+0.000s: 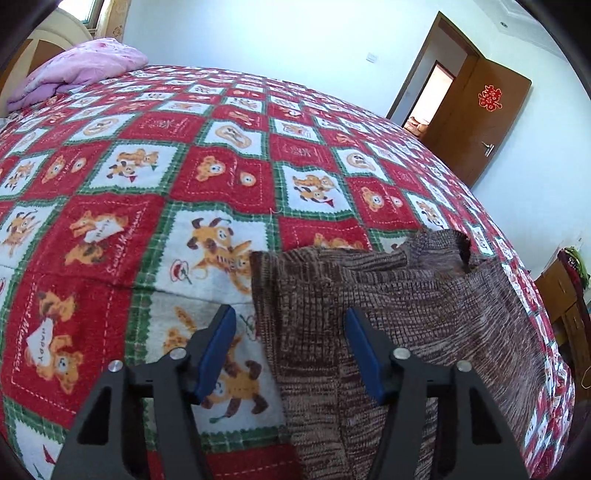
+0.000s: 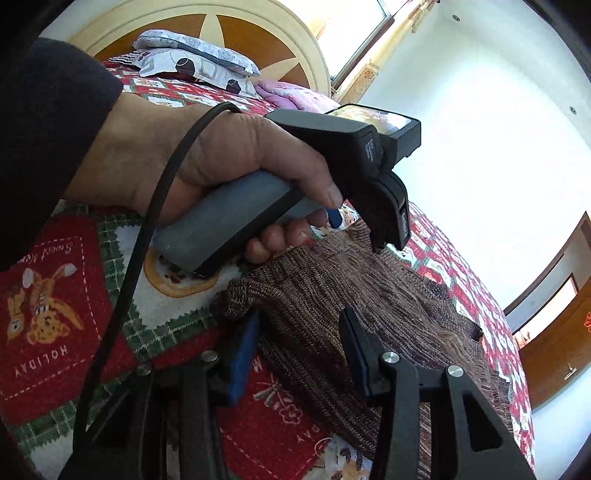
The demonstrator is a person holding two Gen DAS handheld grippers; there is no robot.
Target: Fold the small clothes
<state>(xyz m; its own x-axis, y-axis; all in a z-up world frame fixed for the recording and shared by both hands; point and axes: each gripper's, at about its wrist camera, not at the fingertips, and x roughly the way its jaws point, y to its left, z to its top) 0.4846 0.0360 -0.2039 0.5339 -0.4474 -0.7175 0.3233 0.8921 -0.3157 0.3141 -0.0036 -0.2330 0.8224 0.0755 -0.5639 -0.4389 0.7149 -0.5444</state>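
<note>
A brown knitted garment [image 1: 399,317] lies flat on the red, white and green patterned bedspread [image 1: 207,166]. My left gripper [image 1: 291,317] is open, its jaws straddling the garment's left edge just above the cloth. In the right wrist view the same garment [image 2: 332,317] lies on the bedspread [image 2: 51,295]. My right gripper [image 2: 299,325] is open over the garment's near corner, holding nothing. The left gripper [image 2: 386,236], held in a hand, hangs over the garment's far edge in that view.
A pink quilt [image 1: 77,70] and patterned pillows [image 2: 195,62] lie at the headboard [image 2: 221,22]. A brown door [image 1: 476,118] stands open beyond the bed's far side. A wooden cabinet [image 1: 565,314] stands right of the bed. A black cable [image 2: 147,229] runs from the hand.
</note>
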